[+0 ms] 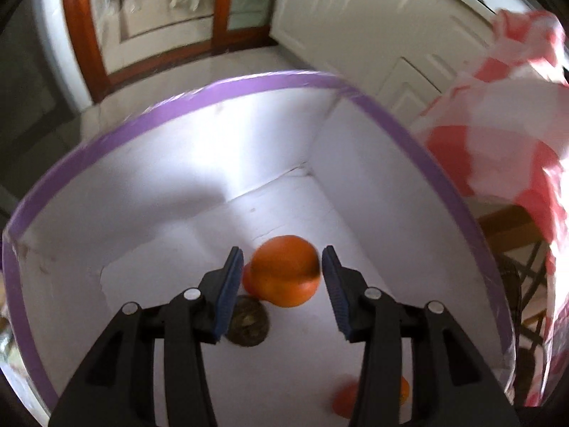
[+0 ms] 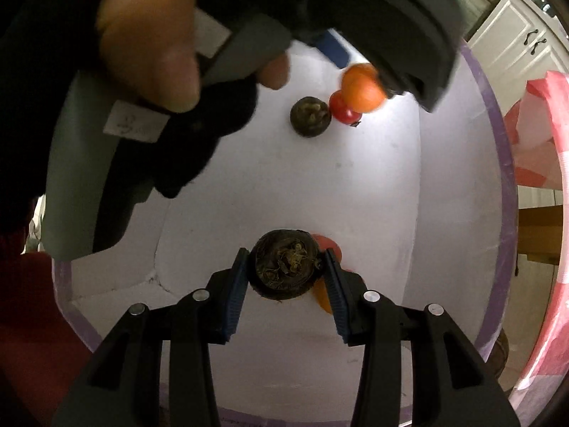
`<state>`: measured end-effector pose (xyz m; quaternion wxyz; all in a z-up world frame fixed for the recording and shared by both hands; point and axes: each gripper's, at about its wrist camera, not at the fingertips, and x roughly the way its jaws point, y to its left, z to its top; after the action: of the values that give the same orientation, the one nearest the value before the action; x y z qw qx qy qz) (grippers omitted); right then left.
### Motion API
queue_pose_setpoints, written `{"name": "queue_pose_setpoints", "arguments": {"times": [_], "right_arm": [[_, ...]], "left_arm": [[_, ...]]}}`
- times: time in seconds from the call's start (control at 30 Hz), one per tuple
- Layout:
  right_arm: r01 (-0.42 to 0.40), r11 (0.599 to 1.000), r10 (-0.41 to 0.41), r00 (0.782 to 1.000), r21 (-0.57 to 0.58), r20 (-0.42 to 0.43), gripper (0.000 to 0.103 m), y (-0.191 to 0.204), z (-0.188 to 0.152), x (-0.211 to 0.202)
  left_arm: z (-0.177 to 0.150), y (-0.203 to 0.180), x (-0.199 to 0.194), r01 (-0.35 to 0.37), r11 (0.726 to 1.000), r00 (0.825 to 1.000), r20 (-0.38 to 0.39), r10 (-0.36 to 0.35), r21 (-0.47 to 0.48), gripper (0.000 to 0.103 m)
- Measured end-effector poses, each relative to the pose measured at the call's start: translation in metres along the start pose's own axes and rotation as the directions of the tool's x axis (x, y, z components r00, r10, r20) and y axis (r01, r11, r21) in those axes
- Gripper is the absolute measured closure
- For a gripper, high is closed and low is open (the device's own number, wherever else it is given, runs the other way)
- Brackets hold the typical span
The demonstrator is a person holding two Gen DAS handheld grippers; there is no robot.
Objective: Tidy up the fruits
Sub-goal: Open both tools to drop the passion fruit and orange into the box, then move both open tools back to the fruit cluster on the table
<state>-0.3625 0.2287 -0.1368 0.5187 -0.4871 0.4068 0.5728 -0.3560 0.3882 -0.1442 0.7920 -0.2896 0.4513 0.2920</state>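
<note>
My left gripper [image 1: 282, 274] points down into the white box with a purple taped rim [image 1: 199, 98]. Its blue pads [image 1: 227, 295] stand either side of a round orange fruit [image 1: 284, 274], with a sliver of space on each side, so the jaws are slightly apart and not pressing. Just behind that fruit, to its left, a red fruit [image 1: 247, 281] peeks out, and nearer me lies a dark brown wrinkled round fruit [image 1: 249, 323] on the box floor. My right gripper [image 2: 284, 277] is clamped on another dark brown round fruit with a dried stalk [image 2: 284, 267], low over the floor at the near end. A red-and-orange fruit [image 2: 329, 245] lies just right of it. A red and white checked cloth [image 1: 498, 124] hangs at the right outside the box.
</note>
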Motion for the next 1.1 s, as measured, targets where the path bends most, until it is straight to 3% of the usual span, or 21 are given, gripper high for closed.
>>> {"name": "queue_pose_setpoints", "arguments": {"times": [0.07,0.13,0.23,0.3,0.37,0.43,0.5,0.53,0.6,0.7,0.77,0.8,0.87,0.93,0.97,1.0,1.03,1.1], "right_arm": [[0.003,1.000,-0.003,1.000,0.016,0.006,0.055,-0.003,-0.001,-0.003],[0.007,0.999,-0.008,1.000,0.034,0.022,0.043,-0.005,-0.002,-0.007],[0.022,0.999,-0.026,0.996,0.045,0.084,0.041,-0.007,-0.006,-0.026],[0.037,0.998,-0.044,0.985,0.045,0.169,0.041,-0.007,-0.010,-0.050],[0.019,0.999,-0.031,0.964,0.048,0.265,0.037,-0.007,-0.014,-0.081],[0.002,0.998,-0.025,0.934,0.066,0.356,0.031,-0.010,-0.020,-0.110],[-0.005,0.994,-0.047,0.887,0.111,0.460,0.028,-0.021,-0.030,-0.147],[-0.004,0.989,-0.075,0.852,0.150,0.518,0.026,-0.030,-0.039,-0.171],[0.001,0.973,-0.140,0.794,0.230,0.591,0.022,-0.049,-0.060,-0.205],[0.011,0.927,-0.274,0.701,0.374,0.658,0.016,-0.081,-0.105,-0.246],[0.022,0.869,-0.387,0.652,0.494,0.652,0.016,-0.106,-0.143,-0.266],[0.024,0.835,-0.437,0.638,0.550,0.635,0.016,-0.119,-0.163,-0.272],[0.028,0.741,-0.541,0.617,0.671,0.571,0.016,-0.146,-0.208,-0.284],[0.040,0.636,-0.626,0.611,0.770,0.485,0.016,-0.170,-0.245,-0.286],[0.036,0.552,-0.672,0.611,0.833,0.419,0.016,-0.188,-0.272,-0.288],[0.028,0.505,-0.691,0.612,0.863,0.384,0.016,-0.200,-0.287,-0.289],[0.010,0.425,-0.716,0.616,0.905,0.330,0.016,-0.218,-0.313,-0.289],[-0.021,0.315,-0.736,0.626,0.949,0.258,0.016,-0.249,-0.346,-0.279]], "left_arm": [[0.001,-0.005,0.001,0.002,1.000,1.000,-0.001,-0.002,0.011,0.049],[0.002,-0.005,0.001,0.015,1.000,1.000,-0.010,-0.015,-0.005,0.034],[0.007,0.003,-0.009,0.015,0.999,1.000,0.018,-0.014,-0.051,0.023],[0.013,0.008,-0.023,-0.010,0.997,0.998,0.068,0.016,-0.077,0.023],[0.019,0.013,-0.050,-0.050,0.991,0.982,0.176,0.072,-0.127,0.020],[0.024,0.014,-0.083,-0.079,0.981,0.944,0.302,0.131,-0.176,0.012],[0.028,0.007,-0.122,-0.077,0.976,0.881,0.445,0.163,-0.205,0.004],[0.029,0.000,-0.138,-0.067,0.977,0.851,0.501,0.161,-0.200,0.002],[0.033,-0.025,-0.167,-0.047,0.988,0.803,0.582,0.125,-0.148,0.002],[0.041,-0.079,-0.199,-0.023,1.000,0.762,0.648,0.008,0.015,0.002],[0.046,-0.123,-0.209,-0.007,0.992,0.752,0.655,-0.076,0.123,0.002],[0.047,-0.153,-0.214,0.020,0.979,0.754,0.640,-0.148,0.202,0.002],[0.051,-0.202,-0.213,0.092,0.948,0.775,0.576,-0.260,0.304,0.002],[0.057,-0.265,-0.199,0.207,0.894,0.807,0.447,-0.386,0.399,0.002],[0.058,-0.292,-0.191,0.243,0.875,0.817,0.398,-0.418,0.419,0.002],[0.057,-0.316,-0.183,0.263,0.861,0.825,0.362,-0.435,0.435,0.002],[0.062,-0.357,-0.168,0.289,0.842,0.835,0.310,-0.455,0.456,0.002],[0.069,-0.404,-0.142,0.312,0.830,0.854,0.246,-0.458,0.463,0.002]]}}
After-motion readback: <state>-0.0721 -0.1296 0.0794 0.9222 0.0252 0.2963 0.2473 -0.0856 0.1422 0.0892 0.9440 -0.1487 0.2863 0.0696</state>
